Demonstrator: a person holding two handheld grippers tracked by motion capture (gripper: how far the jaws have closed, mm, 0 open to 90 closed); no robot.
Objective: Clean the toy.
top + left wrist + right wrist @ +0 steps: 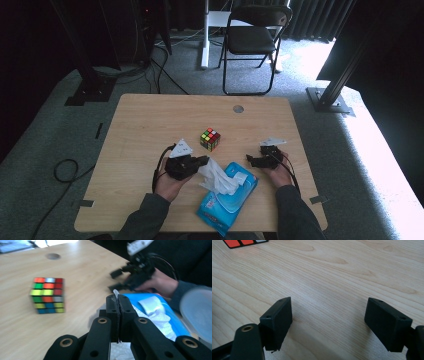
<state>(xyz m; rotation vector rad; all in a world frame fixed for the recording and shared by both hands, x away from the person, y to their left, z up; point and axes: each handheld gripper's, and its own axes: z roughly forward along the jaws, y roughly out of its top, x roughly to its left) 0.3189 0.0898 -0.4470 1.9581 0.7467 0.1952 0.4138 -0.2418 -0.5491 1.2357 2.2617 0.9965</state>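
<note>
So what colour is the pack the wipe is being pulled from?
Bright blue; the wipes pack shows best in the high view.

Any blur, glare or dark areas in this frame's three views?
High view: bright daylight blows out the floor at right, the surroundings are dark. Left gripper view: the Rubik's cube and right gripper are motion-blurred, while the left gripper pinching a wet wipe is sharper. Right gripper view: sharp, soft shadows under the jaws.

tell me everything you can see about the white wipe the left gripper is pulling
The white wipe looks like thin, crumpled, soft cloth. One end is pinched between the shut jaws of the left gripper, a small tip poking above them. The rest trails back, bunched, into the opening of the blue wipes pack, whose lid stands open. It hangs just above the table.
</note>
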